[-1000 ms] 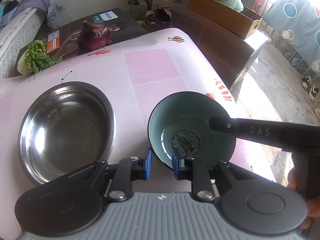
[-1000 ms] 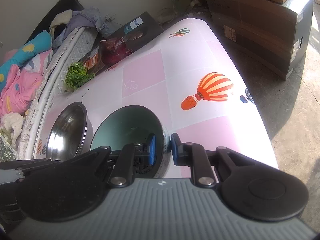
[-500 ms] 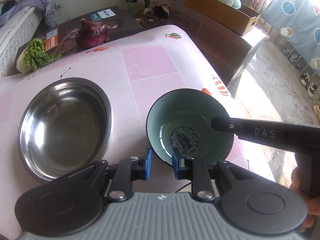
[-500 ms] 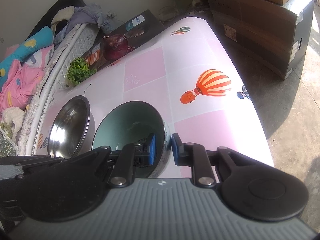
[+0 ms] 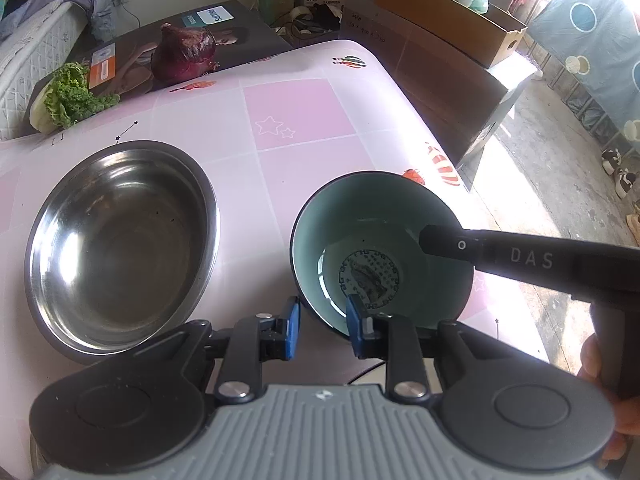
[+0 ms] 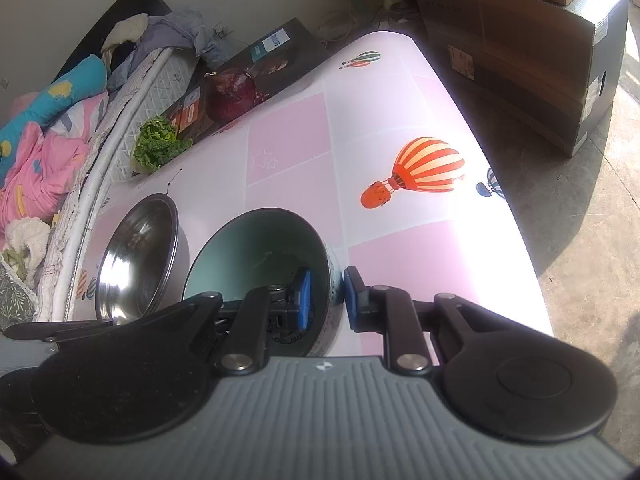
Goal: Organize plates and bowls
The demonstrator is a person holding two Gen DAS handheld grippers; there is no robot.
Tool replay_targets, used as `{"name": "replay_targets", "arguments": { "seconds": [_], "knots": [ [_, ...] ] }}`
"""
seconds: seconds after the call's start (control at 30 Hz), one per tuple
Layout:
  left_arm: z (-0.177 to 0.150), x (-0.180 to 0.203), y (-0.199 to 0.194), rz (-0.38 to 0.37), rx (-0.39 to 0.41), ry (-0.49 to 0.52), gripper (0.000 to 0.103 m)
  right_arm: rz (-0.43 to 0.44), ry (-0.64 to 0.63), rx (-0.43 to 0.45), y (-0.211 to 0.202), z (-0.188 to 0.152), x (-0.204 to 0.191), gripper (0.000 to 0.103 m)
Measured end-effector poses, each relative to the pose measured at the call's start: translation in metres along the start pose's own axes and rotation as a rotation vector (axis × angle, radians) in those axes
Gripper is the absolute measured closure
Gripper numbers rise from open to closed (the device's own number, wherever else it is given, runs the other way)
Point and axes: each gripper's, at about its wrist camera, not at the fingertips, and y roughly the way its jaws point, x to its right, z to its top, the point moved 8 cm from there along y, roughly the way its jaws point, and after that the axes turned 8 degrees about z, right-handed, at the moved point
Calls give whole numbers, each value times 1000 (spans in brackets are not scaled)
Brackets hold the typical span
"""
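Note:
A teal ceramic bowl (image 5: 380,248) with a dark printed emblem inside is lifted and tilted above the pink table. My right gripper (image 6: 326,300) is shut on the bowl's right rim (image 6: 332,280), one finger inside, one outside. Its arm shows in the left wrist view (image 5: 520,260). A steel bowl (image 5: 120,240) sits on the table left of the teal bowl; it also shows in the right wrist view (image 6: 140,260). My left gripper (image 5: 322,330) is partly open with its blue pads straddling the teal bowl's near rim, not clamped on it.
A red onion (image 5: 184,54) and a lettuce leaf (image 5: 68,96) lie on a dark box at the table's far left. Cardboard boxes (image 5: 440,40) stand beyond the right table edge (image 6: 500,208). A bed with clothes (image 6: 48,140) runs along the left.
The teal bowl has risen and tilted in my right gripper's hold and shifted slightly toward the steel bowl. My left gripper stays at the near rim.

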Motion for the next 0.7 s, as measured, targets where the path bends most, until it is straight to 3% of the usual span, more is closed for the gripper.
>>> {"name": "replay_targets", "arguments": {
  "seconds": [0.7],
  "knots": [
    [6,-1,22,45,-17,13,84,-21,12,-28,13,-6,2,85]
  ]
}}
